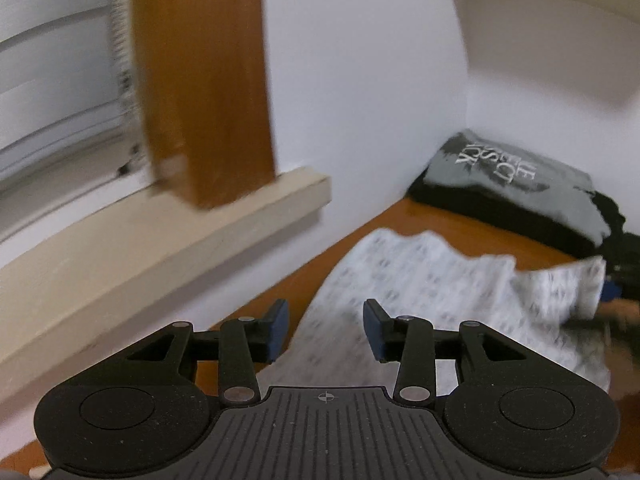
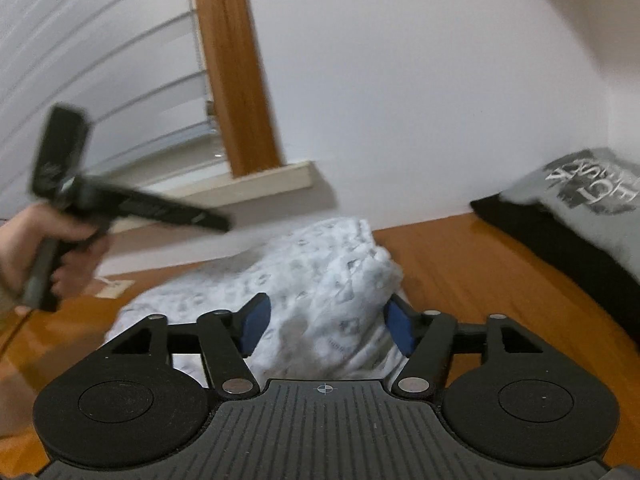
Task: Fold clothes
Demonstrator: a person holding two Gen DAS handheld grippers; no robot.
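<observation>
A white garment with a small grey print (image 1: 432, 280) lies crumpled on the orange wooden tabletop (image 1: 420, 220). My left gripper (image 1: 326, 334) hovers over its near left edge, jaws open, with nothing between the blue pads. In the right wrist view the same garment (image 2: 320, 272) is bunched into a mound. My right gripper (image 2: 328, 328) sits low at the mound's near side with its pads wide apart; cloth shows in the gap, but no pad visibly presses on it. A hand (image 2: 52, 248) holds the blurred left gripper at the left of that view.
A folded grey T-shirt with white lettering (image 1: 512, 176) (image 2: 588, 196) rests on a folded black garment (image 1: 500, 212) in the table's far right corner by the white wall. A cream window sill (image 1: 160, 240), a wooden frame post (image 1: 204, 80) and blinds (image 2: 100, 80) stand to the left.
</observation>
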